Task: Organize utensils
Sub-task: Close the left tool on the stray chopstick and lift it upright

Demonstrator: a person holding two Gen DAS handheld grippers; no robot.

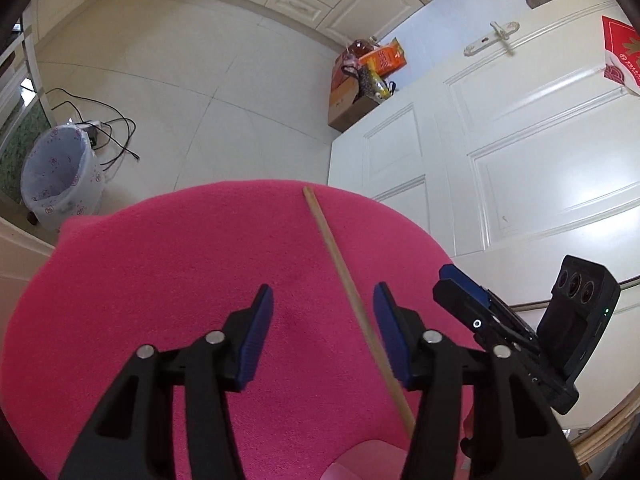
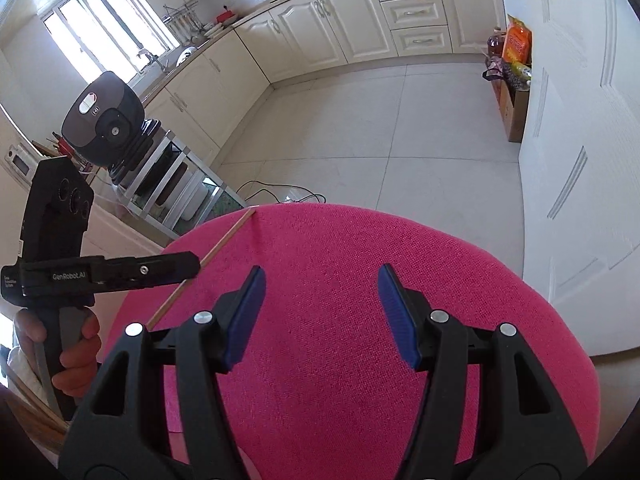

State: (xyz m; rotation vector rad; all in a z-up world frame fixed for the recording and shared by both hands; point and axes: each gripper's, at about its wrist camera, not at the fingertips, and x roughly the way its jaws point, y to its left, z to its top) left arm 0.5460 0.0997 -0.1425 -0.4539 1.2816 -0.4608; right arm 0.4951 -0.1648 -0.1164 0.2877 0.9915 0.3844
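Pink cloth covers the round tabletop in a kitchen with cream cabinets. One wooden chopstick lies on it. I see my left tongs spread wide around the chopstick's near half, which sits close to the right pad. My right tongs hover released over bare cloth.
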